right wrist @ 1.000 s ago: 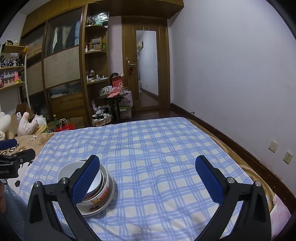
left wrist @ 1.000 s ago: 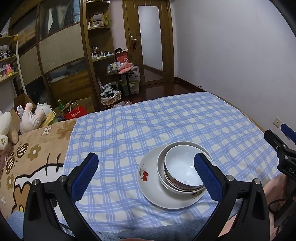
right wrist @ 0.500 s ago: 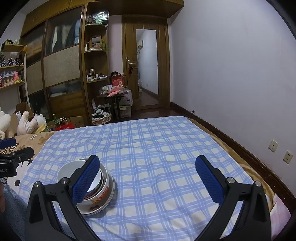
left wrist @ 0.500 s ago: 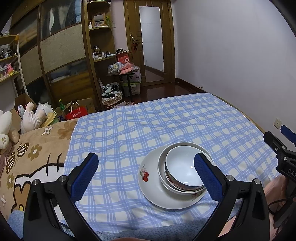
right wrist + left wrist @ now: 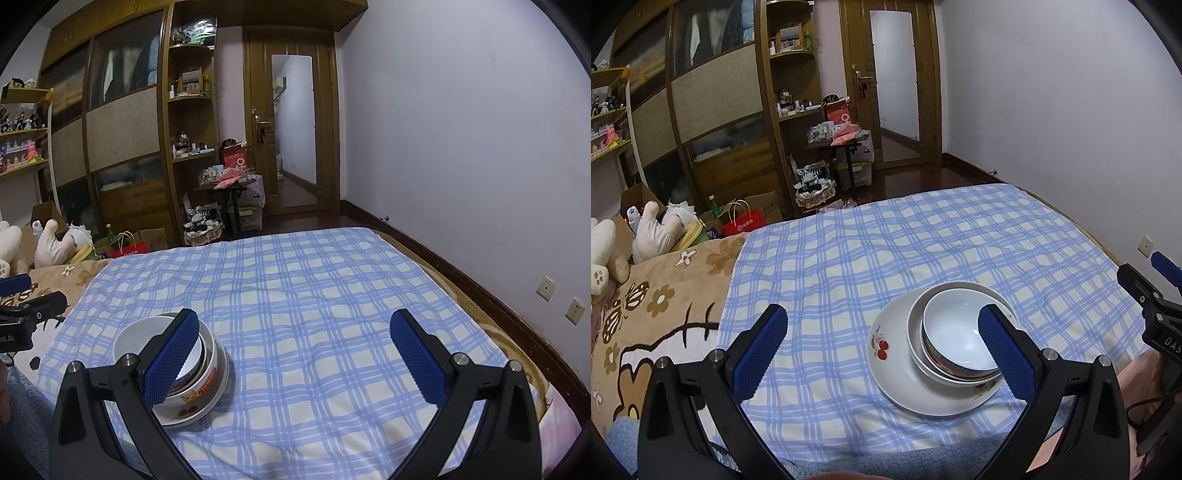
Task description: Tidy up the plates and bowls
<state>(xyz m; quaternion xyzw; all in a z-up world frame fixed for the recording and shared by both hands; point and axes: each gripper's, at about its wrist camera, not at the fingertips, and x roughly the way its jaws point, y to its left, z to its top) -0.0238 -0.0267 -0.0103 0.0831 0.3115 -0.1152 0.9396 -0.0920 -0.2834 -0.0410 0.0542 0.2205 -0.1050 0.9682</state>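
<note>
On bed's blue checked cloth (image 5: 849, 258), near front edge: small bowl (image 5: 955, 338) nested in bigger bowl (image 5: 916, 325), both on cherry-print plate (image 5: 890, 373). Left hand-held gripper (image 5: 882, 345) and right hand-held gripper (image 5: 293, 356) both spread wide, holding nothing, above the cloth.

In the right wrist view, the left blue pad of the right hand-held gripper (image 5: 293, 354) covers much of the nested white ceramic bowls (image 5: 210, 354). The broad white cherry-printed plate (image 5: 886, 373) beneath them is partly hidden by bowls. Items on the brown wooden shelves (image 5: 190, 96) are too small to identify.
</note>
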